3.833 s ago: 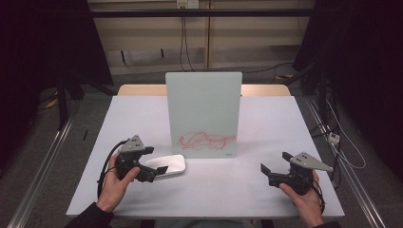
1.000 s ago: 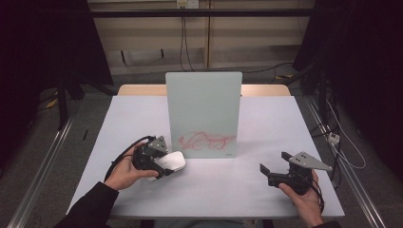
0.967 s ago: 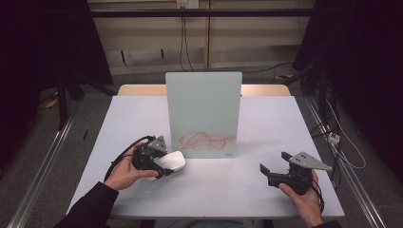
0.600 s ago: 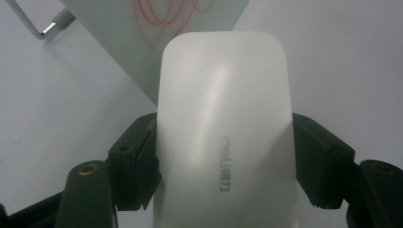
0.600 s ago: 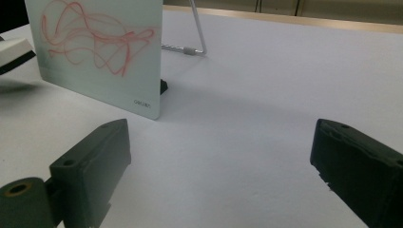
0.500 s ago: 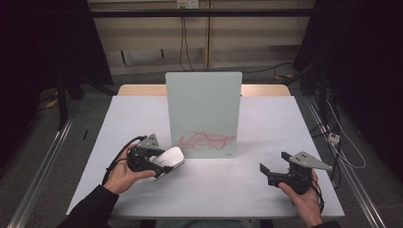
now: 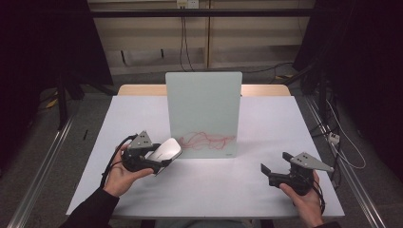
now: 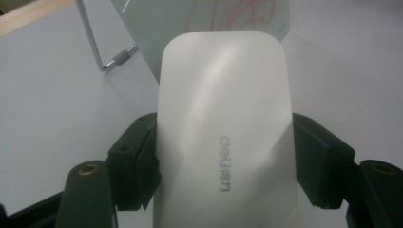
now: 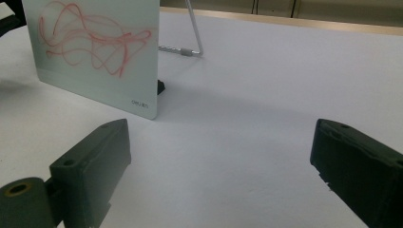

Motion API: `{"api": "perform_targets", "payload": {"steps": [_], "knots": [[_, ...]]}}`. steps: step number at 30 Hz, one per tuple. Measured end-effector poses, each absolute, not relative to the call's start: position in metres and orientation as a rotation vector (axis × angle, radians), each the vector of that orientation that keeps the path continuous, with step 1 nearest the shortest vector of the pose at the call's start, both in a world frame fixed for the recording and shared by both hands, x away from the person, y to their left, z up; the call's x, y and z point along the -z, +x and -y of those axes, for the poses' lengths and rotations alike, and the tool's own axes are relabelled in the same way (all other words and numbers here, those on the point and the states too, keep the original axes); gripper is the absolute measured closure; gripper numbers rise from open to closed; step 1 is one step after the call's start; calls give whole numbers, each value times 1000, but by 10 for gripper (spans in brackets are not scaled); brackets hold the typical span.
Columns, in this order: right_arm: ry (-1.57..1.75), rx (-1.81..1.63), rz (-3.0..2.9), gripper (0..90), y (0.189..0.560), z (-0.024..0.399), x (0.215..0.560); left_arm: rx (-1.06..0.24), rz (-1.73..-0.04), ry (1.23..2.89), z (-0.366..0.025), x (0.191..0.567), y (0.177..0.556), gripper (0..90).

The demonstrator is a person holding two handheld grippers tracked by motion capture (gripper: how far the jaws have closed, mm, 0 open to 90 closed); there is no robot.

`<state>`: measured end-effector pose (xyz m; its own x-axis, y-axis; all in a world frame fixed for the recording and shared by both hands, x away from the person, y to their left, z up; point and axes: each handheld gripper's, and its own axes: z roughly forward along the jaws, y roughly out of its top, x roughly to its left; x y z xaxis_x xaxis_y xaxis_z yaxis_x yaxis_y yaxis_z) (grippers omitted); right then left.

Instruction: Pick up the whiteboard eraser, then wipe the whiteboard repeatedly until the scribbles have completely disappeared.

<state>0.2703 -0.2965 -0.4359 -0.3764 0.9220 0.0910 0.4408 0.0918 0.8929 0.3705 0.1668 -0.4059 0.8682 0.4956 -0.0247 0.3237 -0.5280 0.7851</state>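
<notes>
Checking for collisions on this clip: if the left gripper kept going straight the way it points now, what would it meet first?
Probably the board. The left gripper, shut on the white eraser, points at the lower part with the red scribble, so the eraser's front end would likely touch first. How much gap remains is hard to tell.

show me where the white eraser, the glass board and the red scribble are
white eraser (image 8: 223, 128): left gripper view, middle of its top face, between the jaws.
glass board (image 7: 203, 102): high view, clean upper part of the pane.
red scribble (image 9: 97, 40): right gripper view, middle of the tangled lines.
</notes>
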Motion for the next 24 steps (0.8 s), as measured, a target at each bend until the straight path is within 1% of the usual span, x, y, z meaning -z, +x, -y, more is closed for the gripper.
{"api": "perform_targets", "payload": {"steps": [2,4,10,17,24], "knots": [[1333,-1245,-1871,61,270,296,436,-280,-594,2155,-168,404,369,311],[1325,-1242,-1872,61,270,296,436,-275,-597,2153,-169,403,369,311],[1332,-1244,-1868,61,272,296,436,-349,-579,2098,-166,399,361,311],[1330,-1241,-1866,62,271,296,436,-378,-521,2115,-152,399,352,311],[1330,-1246,-1872,61,269,297,436,-509,-456,2131,-129,397,353,311]]}}
